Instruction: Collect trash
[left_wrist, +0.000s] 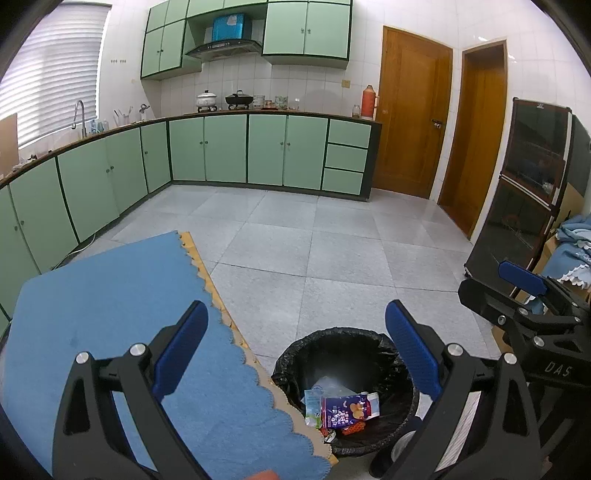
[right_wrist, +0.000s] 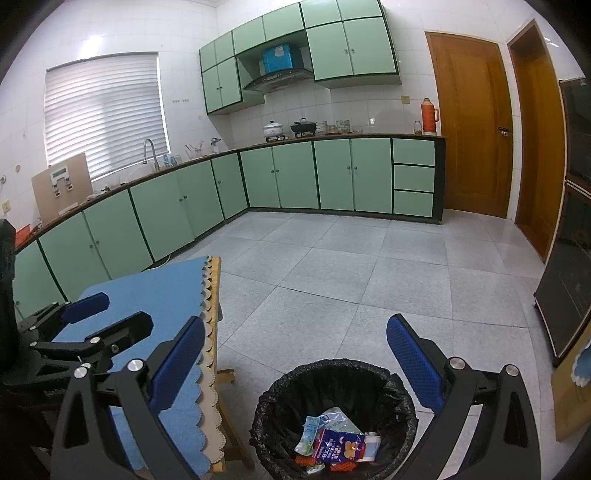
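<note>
A round bin with a black liner (left_wrist: 369, 339) (right_wrist: 280, 391) stands on the floor beside the table. Inside it lie several wrappers: a purple snack packet (left_wrist: 345, 408) (right_wrist: 338, 448), a blue-green sachet (left_wrist: 313, 402) (right_wrist: 308, 435) and a clear plastic piece (left_wrist: 330, 386). My left gripper (left_wrist: 295, 354) is open and empty, above the bin's left rim and the table edge. My right gripper (right_wrist: 295, 362) is open and empty, above the bin. The right gripper also shows in the left wrist view (left_wrist: 524, 280), and the left gripper in the right wrist view (right_wrist: 86, 306).
A table with a blue scalloped cloth (left_wrist: 110, 317) (right_wrist: 166, 295) stands left of the bin. Green kitchen cabinets (left_wrist: 221, 151) line the far and left walls. A dark glass cabinet (left_wrist: 524, 192) and blue cloths (left_wrist: 572, 251) stand at the right. Grey tiled floor (left_wrist: 314, 251) lies beyond.
</note>
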